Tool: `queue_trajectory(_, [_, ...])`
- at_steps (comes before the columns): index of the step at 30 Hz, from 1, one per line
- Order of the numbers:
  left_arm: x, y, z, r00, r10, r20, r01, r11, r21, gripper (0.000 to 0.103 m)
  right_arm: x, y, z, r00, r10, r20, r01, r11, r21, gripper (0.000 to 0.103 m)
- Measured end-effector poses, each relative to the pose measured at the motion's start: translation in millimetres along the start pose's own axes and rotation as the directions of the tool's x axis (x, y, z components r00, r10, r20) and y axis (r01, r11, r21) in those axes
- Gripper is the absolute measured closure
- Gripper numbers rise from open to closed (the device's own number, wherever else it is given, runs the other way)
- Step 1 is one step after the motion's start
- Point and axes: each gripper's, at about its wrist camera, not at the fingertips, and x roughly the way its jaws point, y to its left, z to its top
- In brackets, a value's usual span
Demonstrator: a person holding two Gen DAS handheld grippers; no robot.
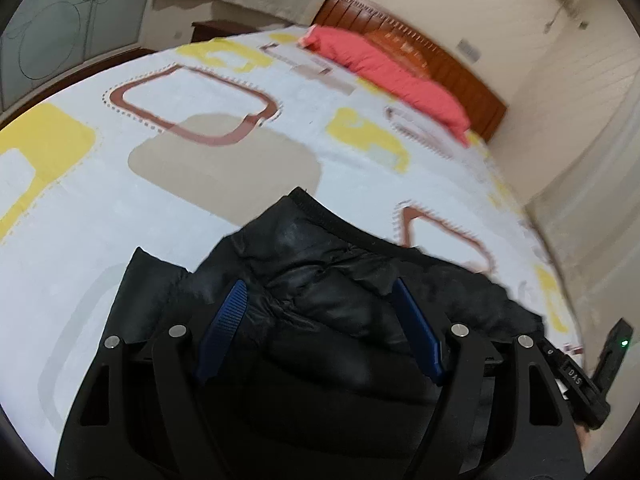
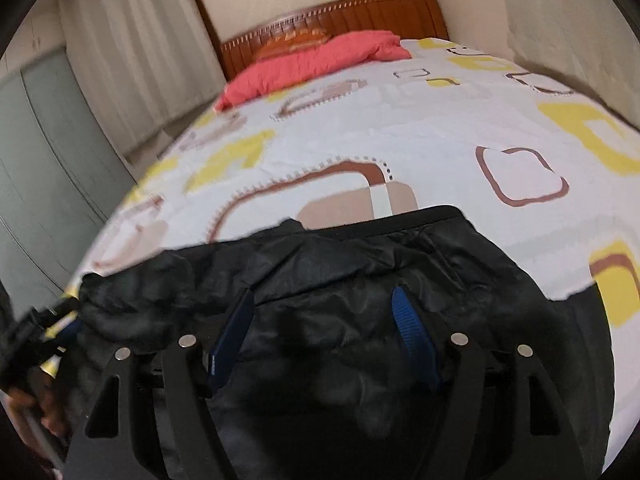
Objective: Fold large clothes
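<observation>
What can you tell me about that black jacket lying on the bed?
The black jacket is a puffy, padded garment with a slightly shiny, crinkled shell that looks like nylon. A ribbed dark band runs along its far edge. It lies bunched and wrinkled, not yet neatly folded, on the near part of the patterned bedsheet, well away from the red pillow. The left gripper and right gripper each have their blue fingers spread wide, with jacket fabric lying between them.

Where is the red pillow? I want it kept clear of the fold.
The red pillow lies at the far end of the bed, against the wooden headboard, apart from the black jacket.
</observation>
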Motion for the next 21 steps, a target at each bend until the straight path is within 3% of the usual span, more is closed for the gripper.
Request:
queue_trajectory(3, [26, -5, -6, 0.996, 0.078, -0.048, -0.074, 0.994, 0.078, 0.028, 34, -4, -9, 0.994, -0.053, -0.092, 0.052, 0.999, -0.013, 0.032])
queue_trajectory(6, [27, -10, -5, 0.993, 0.108, -0.045, -0.103, 0.989, 0.105, 0.028, 37, 0, -8, 0.992, -0.085, -0.098, 0.081, 0.996, -0.039, 0.032])
queue_trajectory(10, [-9, -9, -3, 0.997, 0.071, -0.008, -0.07, 0.994, 0.079, 0.027, 14, -8, -3, 0.996, -0.045, -0.075, 0.046, 0.999, 0.004, 0.032])
queue_trajectory(13, [-25, -1, -2, 0.999, 0.032, 0.041, -0.033, 0.999, 0.031, 0.023, 2, -23, -3, 0.996, -0.074, -0.057, 0.075, 0.997, 0.024, 0.032])
queue_trajectory(17, [10, 11, -5, 0.997, 0.073, -0.041, -0.073, 0.997, 0.009, 0.023, 20, -34, -10, 0.992, -0.097, -0.084, 0.099, 0.995, 0.019, 0.032])
queue_trajectory(21, [32, 1, -9, 0.986, 0.156, -0.055, -0.151, 0.985, 0.081, 0.021, 28, -32, -13, 0.992, -0.109, -0.069, 0.11, 0.994, 0.013, 0.03])
